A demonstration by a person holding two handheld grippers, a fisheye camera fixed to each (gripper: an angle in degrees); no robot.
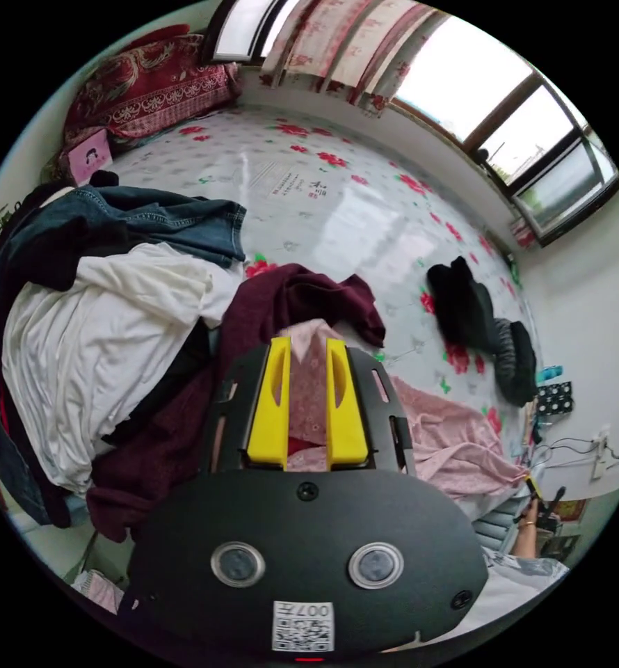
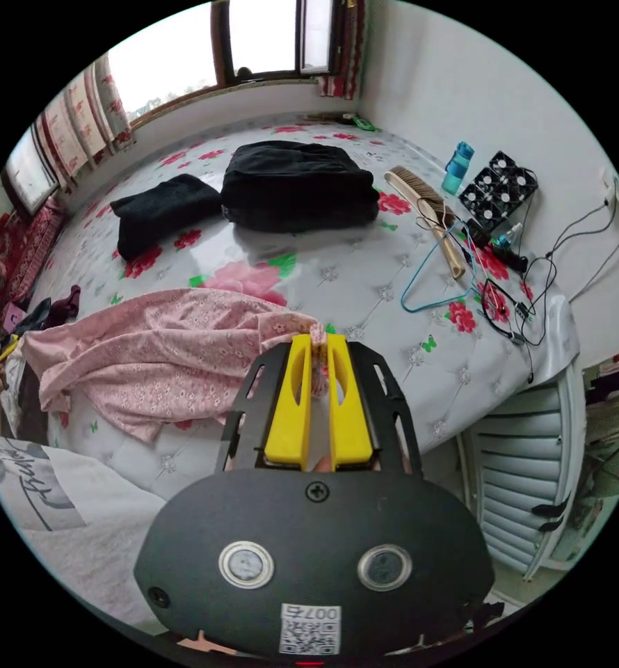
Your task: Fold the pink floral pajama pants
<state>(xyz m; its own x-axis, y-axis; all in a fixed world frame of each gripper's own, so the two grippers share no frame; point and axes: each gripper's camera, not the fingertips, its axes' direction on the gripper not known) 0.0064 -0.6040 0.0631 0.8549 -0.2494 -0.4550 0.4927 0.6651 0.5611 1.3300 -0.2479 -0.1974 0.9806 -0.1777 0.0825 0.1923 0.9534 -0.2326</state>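
The pink floral pajama pants (image 2: 156, 348) lie crumpled on the flowered bed cover, stretched between my two grippers. In the right gripper view, the right gripper (image 2: 318, 339) is shut on a small bunched edge of the pants near the bed's front edge. In the left gripper view, the left gripper (image 1: 308, 344) holds another part of the pants (image 1: 455, 445). Pink cloth fills the gap between its yellow jaws, just in front of a maroon garment (image 1: 302, 292).
A heap of clothes holds a white garment (image 1: 101, 334) and jeans (image 1: 163, 216). Folded black clothes (image 2: 295, 184) and another black piece (image 2: 160, 209) lie further back on the bed cover (image 2: 365, 278). A blue hanger (image 2: 428, 278), brush (image 2: 424, 202) and cables (image 2: 532, 292) lie at right.
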